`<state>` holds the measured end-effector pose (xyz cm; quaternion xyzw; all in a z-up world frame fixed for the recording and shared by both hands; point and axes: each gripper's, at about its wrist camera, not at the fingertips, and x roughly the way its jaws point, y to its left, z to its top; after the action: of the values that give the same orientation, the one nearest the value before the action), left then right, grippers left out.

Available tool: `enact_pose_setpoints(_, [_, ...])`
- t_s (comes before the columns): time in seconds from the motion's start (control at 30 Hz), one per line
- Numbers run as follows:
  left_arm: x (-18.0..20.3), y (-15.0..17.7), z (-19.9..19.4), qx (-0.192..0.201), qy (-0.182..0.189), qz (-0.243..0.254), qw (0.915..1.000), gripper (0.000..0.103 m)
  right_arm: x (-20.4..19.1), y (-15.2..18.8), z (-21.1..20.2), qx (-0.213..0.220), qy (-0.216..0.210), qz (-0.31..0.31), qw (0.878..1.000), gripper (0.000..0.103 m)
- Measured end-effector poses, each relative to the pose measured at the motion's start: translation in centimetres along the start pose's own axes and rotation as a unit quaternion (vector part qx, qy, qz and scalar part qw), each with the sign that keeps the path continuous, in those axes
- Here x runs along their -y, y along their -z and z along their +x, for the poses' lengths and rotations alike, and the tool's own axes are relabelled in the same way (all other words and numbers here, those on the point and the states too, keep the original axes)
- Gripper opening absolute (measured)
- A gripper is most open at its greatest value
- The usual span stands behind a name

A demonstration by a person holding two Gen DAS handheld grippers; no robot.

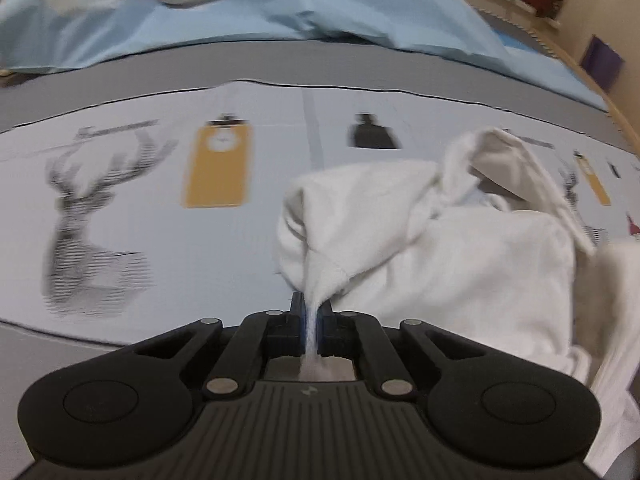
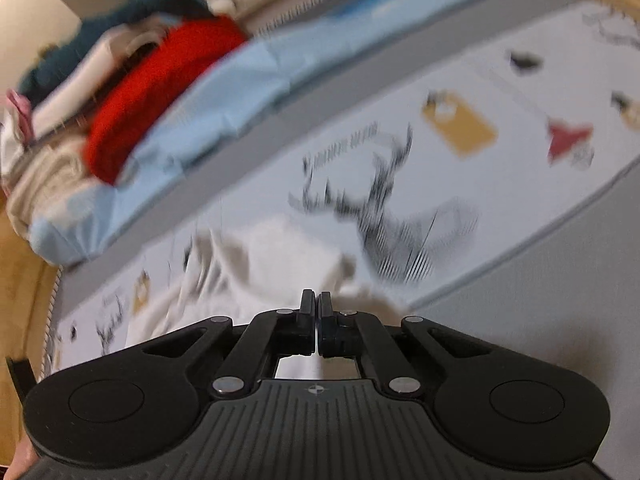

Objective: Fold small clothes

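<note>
A small white garment (image 1: 460, 256) lies bunched on a pale printed mat (image 1: 160, 208) with deer and tag pictures. My left gripper (image 1: 311, 304) is shut on a pinched edge of the white garment, which drapes away to the right. In the blurred right wrist view, the white garment (image 2: 280, 256) lies just ahead of my right gripper (image 2: 317, 302). Its jaws are closed, with white cloth showing between and behind them; the grip looks like it is on the garment.
A light blue sheet (image 1: 280, 16) lies along the far side of the mat, with a red garment (image 2: 152, 96) and piled clothes (image 2: 60, 92) on it. A grey surface (image 2: 560, 280) borders the mat. Wooden edging (image 1: 624, 120) runs at the right.
</note>
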<state>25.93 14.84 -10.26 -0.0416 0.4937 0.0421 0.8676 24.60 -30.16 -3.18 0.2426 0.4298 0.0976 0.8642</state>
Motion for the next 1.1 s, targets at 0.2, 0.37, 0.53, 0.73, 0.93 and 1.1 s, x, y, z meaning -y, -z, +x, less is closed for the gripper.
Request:
enact_pose_setpoints(0.2, [-6.1,3.3,-1.3,-0.070,-0.046,0.049,0.9953,0.005,7.2,-5.0,-4.7,0.013,0.072,-0.036,0.997,0.000])
enact_pose_setpoints(0.37, [-7.6,6.2,-0.4,-0.145,-0.048,0.117,0.9813,0.013,12.6,-5.5,-3.4,0.000,0.312,-0.101,0.945,0.000])
enact_pose_setpoints(0.53, [-6.2,2.6,-5.3,-0.038,-0.059,0.110,0.9914,0.038,11.1,-5.3,-1.4,0.019,0.309,-0.090,0.947,0.004])
enact_pose_setpoints(0.73, [1.1,-0.3,-5.9,0.055,0.040,0.102,0.9924,0.050,3.8,-3.5,3.8,-0.027,0.087,-0.106,0.990,0.056])
enact_pose_setpoints(0.93, [8.8,0.1,-1.4,0.048,0.018,0.185,0.9813,0.070,-1.0,-1.1,9.8,-0.068,0.096,-0.186,0.975,0.071])
enact_pose_setpoints(1.1, [8.7,-0.7,1.9,0.025,-0.028,0.177,0.9834,0.009,-1.3,-0.2,13.5,-0.082,0.168,-0.229,0.955,0.067])
